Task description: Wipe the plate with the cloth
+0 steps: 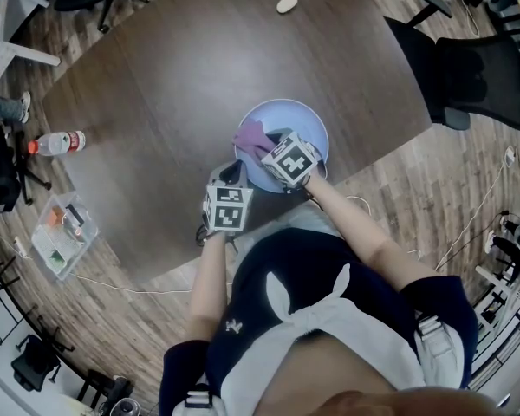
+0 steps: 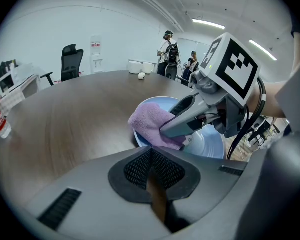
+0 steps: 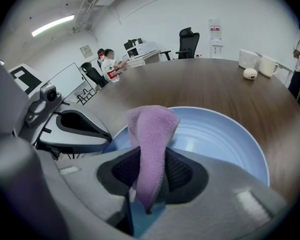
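Observation:
A light blue plate [image 1: 305, 120] sits near the front edge of the dark wooden table [image 1: 182, 76]. My right gripper [image 1: 264, 146] is shut on a purple cloth [image 1: 252, 134] and holds it over the plate's left part. In the right gripper view the cloth [image 3: 152, 134] hangs folded between the jaws [image 3: 149, 184], above the plate [image 3: 220, 139]. My left gripper [image 1: 234, 176] is at the plate's near left rim. Its pads [image 2: 140, 166] meet with nothing showing between them. I cannot tell whether it touches the rim. The left gripper view shows the right gripper [image 2: 165, 131] holding the cloth [image 2: 150, 124] on the plate [image 2: 205, 144].
A water bottle [image 1: 56, 143] lies at the table's left edge. A clear plastic box [image 1: 62, 235] stands at the front left corner. A small white object [image 1: 287, 4] lies at the far side. A black office chair [image 1: 472, 68] stands to the right. White mugs [image 3: 267, 64] stand far off.

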Motion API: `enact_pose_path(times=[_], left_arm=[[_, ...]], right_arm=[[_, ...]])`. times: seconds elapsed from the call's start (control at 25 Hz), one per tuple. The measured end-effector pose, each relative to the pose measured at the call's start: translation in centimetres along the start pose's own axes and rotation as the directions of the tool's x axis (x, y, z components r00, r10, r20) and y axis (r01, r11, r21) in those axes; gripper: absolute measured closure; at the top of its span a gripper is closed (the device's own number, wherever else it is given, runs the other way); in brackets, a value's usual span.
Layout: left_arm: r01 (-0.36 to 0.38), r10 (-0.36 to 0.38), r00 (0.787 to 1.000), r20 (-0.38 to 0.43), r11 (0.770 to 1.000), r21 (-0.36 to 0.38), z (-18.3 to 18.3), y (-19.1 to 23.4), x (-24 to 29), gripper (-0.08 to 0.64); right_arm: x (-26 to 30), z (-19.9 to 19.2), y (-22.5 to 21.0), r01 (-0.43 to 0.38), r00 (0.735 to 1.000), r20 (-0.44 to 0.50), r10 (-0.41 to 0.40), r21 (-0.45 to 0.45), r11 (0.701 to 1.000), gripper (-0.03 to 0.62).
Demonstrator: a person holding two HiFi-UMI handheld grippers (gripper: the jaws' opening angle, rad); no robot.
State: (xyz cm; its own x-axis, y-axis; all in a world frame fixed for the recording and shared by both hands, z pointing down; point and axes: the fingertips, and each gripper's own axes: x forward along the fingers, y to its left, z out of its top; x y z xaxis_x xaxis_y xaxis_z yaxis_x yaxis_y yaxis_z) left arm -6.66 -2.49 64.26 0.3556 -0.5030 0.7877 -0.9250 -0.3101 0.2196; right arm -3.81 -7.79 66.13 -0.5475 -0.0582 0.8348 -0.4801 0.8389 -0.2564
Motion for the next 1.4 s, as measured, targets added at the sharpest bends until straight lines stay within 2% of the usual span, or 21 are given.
enact_pose_path(times=[1.4], left_arm=[[0.008, -0.008, 1.0, 0.011, 1.0, -0.017, -0.2, 0.1, -0.1, 0.555]], right_arm=[[-1.2, 0.2, -5.0, 0.052, 0.998, 0.037, -0.057, 0.135, 0.989, 0.46]])
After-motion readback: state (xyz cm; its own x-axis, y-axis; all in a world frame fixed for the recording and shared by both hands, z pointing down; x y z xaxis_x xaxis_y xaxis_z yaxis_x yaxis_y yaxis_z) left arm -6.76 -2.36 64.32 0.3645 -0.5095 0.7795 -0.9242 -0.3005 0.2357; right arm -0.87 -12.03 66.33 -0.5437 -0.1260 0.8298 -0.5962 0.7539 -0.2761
